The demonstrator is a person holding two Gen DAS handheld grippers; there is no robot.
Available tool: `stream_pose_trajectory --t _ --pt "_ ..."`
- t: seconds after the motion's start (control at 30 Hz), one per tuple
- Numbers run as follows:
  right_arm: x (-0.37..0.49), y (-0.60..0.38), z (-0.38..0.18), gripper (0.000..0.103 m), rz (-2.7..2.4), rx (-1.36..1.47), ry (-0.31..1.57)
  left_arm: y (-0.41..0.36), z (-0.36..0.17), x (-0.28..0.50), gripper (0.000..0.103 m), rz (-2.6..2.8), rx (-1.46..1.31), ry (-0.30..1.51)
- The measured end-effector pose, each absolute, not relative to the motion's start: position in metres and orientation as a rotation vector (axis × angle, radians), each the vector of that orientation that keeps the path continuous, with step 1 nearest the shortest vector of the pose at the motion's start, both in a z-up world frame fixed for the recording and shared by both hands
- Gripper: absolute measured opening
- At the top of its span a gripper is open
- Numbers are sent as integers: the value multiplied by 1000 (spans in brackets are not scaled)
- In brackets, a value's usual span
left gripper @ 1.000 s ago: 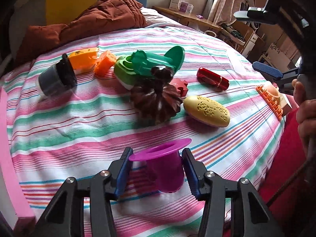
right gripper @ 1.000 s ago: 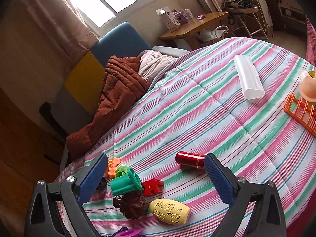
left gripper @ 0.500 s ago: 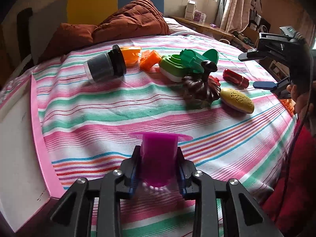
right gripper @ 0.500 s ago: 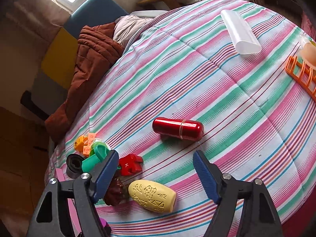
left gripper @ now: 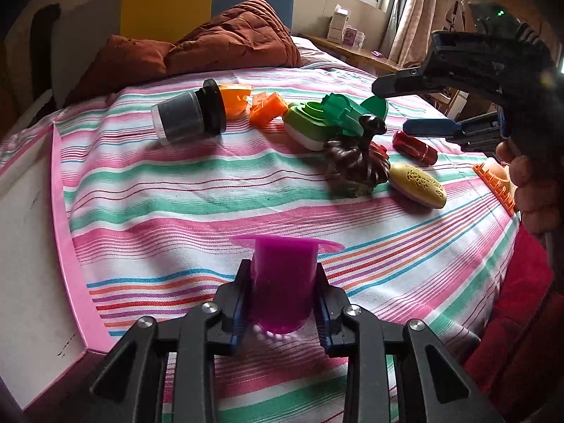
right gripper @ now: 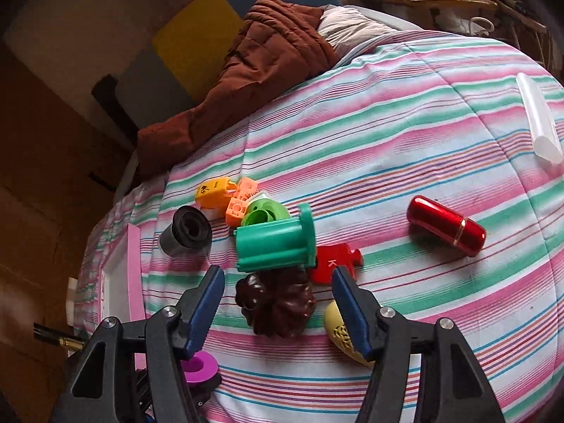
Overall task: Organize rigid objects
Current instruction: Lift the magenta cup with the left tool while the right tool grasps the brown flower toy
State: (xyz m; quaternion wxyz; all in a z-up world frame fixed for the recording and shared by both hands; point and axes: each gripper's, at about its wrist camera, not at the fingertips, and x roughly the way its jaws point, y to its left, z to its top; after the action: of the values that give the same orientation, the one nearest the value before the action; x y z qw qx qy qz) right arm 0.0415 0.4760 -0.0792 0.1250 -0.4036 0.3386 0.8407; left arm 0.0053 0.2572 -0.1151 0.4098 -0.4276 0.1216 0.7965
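My left gripper (left gripper: 282,282) is shut on a purple flanged cup (left gripper: 283,278), held above the striped bedspread; the cup also shows in the right wrist view (right gripper: 201,366). My right gripper (right gripper: 278,283) is open and hovers over a dark brown ridged mould (right gripper: 278,303), which also shows in the left wrist view (left gripper: 356,162). Around it lie a green flanged cylinder (right gripper: 275,241), a red puzzle piece (right gripper: 335,261), a yellow oval (right gripper: 340,328), a red capsule (right gripper: 446,225), a black-capped jar (right gripper: 185,234) and orange blocks (right gripper: 225,195).
A pink-edged white box (left gripper: 35,239) stands at the bed's left edge. A brown quilt (left gripper: 211,49) lies at the head of the bed. A clear tube (right gripper: 539,120) lies far right. An orange rack (left gripper: 493,183) sits at the right edge.
My left gripper closed on the purple cup and lifted it back from the pile. My right gripper moved down and left, from over the red capsule to over the brown mould.
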Motion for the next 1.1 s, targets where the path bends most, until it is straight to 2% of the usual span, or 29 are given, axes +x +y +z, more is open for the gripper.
stream_pose_trajectory --t 0.07,0.13,0.17,0.2,0.27,0.43,0.5,0.6,0.67,0.83,1.1 --pt "28 470 -77 64 2464 -1208 903 257 -115 6 32 2001 -1073 310" --pt "16 477 -81 53 2383 -1187 822 256 -115 6 32 1999 -1076 308" --pt "13 486 -86 40 2311 -1175 790 256 -115 6 32 1999 -1076 308" --pt "13 495 -90 38 2244 -1153 742 256 -115 6 32 1998 -1076 306" --pt "21 510 -94 38 2184 -1089 704 255 -115 4 32 1995 -1082 297" --pt "46 534 -80 41 2209 -946 885 257 -115 6 32 2008 -1074 310" --pt "47 533 -76 42 2299 -939 996 256 -115 6 32 2009 -1074 308" --pt "30 510 -70 42 2469 -1037 1032 257 -114 4 32 2013 -1078 305" --pt "15 486 -67 41 2561 -1129 967 258 -114 5 32 2017 -1075 313" --pt "-2 440 -71 38 2576 -1330 605 258 -114 5 32 2020 -1078 313" --pt "-9 435 -95 37 2510 -1482 492 257 -114 6 32 2025 -1076 315"
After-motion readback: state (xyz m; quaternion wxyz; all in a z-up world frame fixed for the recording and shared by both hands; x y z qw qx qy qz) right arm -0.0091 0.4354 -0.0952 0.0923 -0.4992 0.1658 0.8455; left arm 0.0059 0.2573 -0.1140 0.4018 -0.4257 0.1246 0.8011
